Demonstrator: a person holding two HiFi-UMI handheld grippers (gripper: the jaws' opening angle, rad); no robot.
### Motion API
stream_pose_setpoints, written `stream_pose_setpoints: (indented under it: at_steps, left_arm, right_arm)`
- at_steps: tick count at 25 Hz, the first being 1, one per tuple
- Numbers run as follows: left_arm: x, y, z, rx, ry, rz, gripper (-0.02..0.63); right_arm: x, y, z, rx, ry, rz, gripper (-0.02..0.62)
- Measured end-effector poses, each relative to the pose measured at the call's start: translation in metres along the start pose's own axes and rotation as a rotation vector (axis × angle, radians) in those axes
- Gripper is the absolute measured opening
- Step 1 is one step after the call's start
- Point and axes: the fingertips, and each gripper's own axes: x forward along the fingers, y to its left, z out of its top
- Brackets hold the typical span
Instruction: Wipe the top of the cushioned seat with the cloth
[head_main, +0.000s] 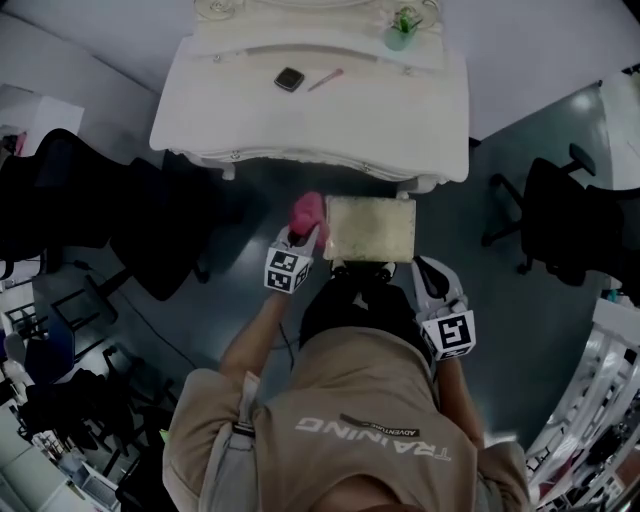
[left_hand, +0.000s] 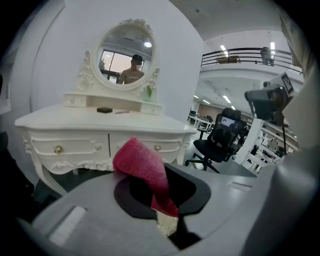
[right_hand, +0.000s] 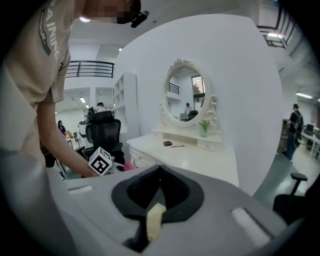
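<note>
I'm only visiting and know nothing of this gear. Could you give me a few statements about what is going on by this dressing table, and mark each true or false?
1. The left gripper has its jaws shut on a pink cloth. True.
2. The cloth lies spread over the middle of the seat. False: it is bunched in the jaws, by the seat's left edge in the head view.
3. A pink pen lies on the table. True.
4. The right gripper holds a second cloth. False: its jaws are together with nothing in them.
5. The mirror is square. False: it is oval.
</note>
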Motion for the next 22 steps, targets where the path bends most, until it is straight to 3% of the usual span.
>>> stream_pose_setpoints:
  at_steps: [8, 13, 18, 22]
  left_arm:
    - [0.101, 0.028, -0.095, -0.097, 0.197, -0.033, 0.041]
    - [0.160, 0.040, -0.141, -0.147, 0.257, -0.010, 0.041]
    - [0.200, 0.066, -0.168, -0.136, 0.296, 0.088, 0.041]
    - [0.210, 0.105, -0.182, -0.131, 0.329, 0.192, 0.041]
  right_arm:
    - [0.071, 0.001, -0.023, -0.025, 0.012, 0.088, 0.004]
    - [0.111, -0.007, -0.062, -0.036, 0.045, 0.143, 0.003]
    - [0.134, 0.000, -0.117, -0.118, 0.116, 0.220, 0.003]
    - [0.139, 0.007, -0.145, -0.101, 0.132, 0.279, 0.004]
